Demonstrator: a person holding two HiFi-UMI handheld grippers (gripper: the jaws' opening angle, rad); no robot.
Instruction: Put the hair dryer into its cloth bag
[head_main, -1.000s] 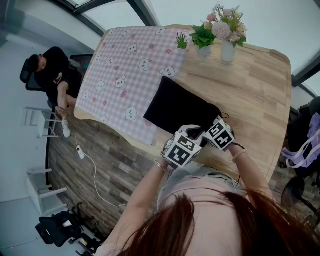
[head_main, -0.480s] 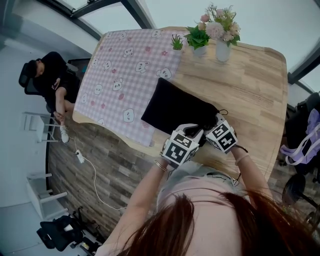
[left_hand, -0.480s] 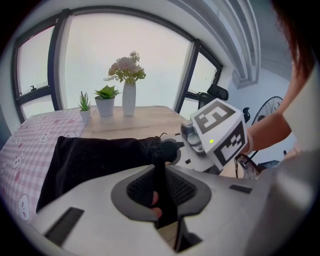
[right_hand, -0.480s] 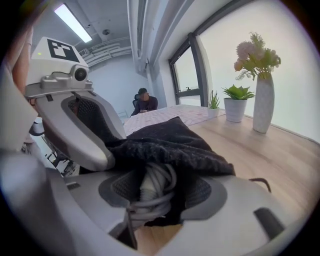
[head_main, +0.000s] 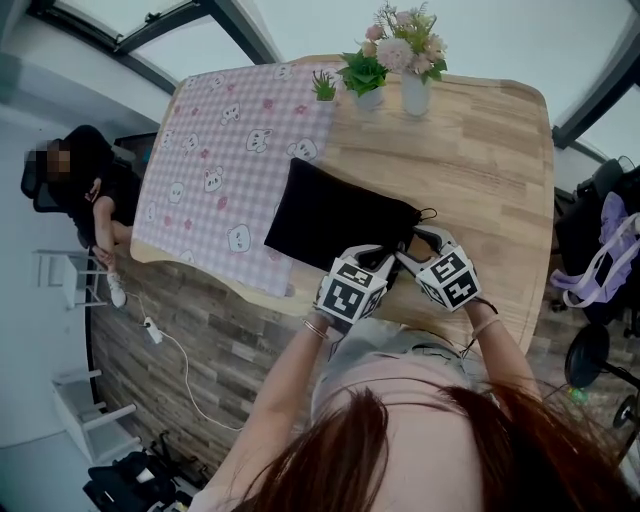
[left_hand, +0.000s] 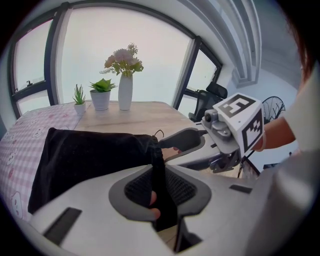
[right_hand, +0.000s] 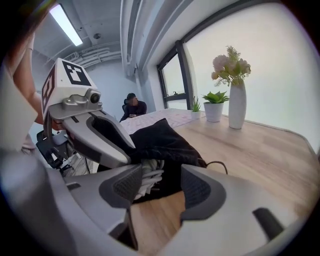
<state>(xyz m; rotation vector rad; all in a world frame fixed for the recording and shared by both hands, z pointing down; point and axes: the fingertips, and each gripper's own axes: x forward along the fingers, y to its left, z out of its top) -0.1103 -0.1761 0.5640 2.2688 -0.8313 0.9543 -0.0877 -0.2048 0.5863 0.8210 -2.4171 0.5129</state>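
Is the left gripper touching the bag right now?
Touching. The left gripper pinches a fold of the bag at its mouth; the left gripper view shows the black cloth clamped between the jaws.

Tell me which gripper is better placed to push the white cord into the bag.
Probably the right gripper: its jaws, just opened, stand apart facing the white cord at the mouth of the bag. The left gripper is pinching the bag's rim.
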